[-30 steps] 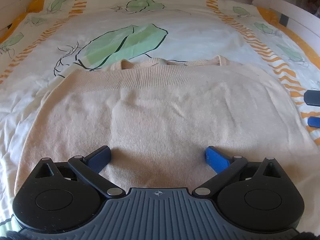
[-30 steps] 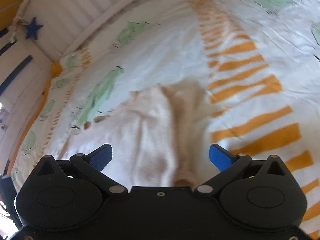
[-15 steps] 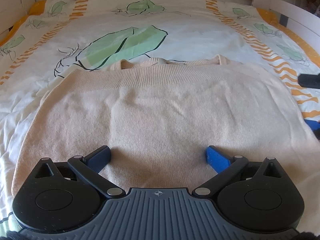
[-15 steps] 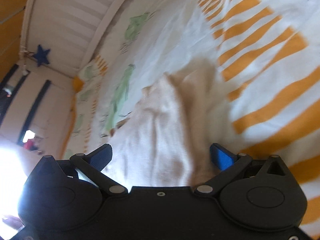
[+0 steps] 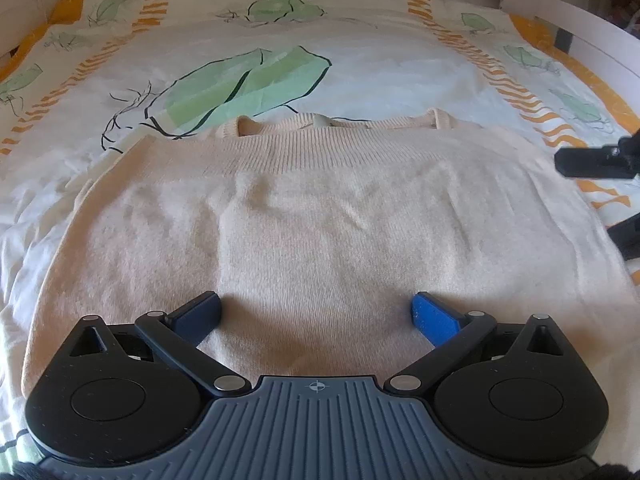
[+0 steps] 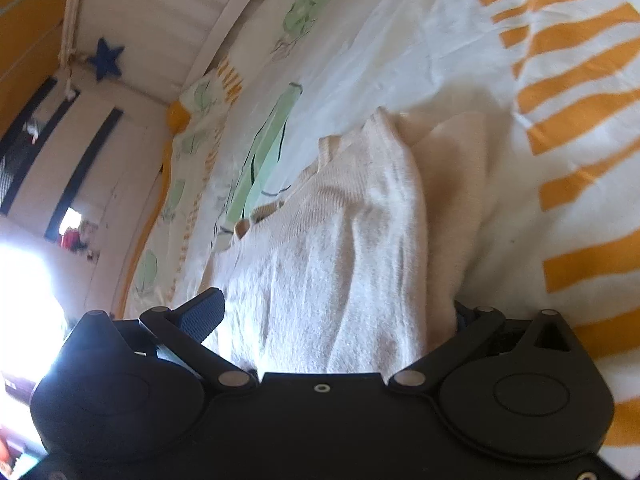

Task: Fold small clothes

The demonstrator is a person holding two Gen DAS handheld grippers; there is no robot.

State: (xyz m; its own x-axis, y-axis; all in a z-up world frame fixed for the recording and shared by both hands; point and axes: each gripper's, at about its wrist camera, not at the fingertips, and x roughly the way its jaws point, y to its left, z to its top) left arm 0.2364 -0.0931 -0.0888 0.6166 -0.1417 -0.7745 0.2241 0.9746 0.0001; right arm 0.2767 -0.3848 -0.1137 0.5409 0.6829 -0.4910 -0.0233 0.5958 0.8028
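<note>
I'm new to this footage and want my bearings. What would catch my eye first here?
A cream sweater lies spread flat across the middle of the bed, folded so its ribbed hem sits near the neckline. Under it is a white duvet with big green leaves and orange stripes. The left hand-held gripper hovers open over the sweater's near edge, while the right hand-held gripper is open around its right side edge.

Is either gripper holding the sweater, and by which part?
No hold yet. The left gripper is open over the sweater; the right gripper straddles its side edge, open.
</note>
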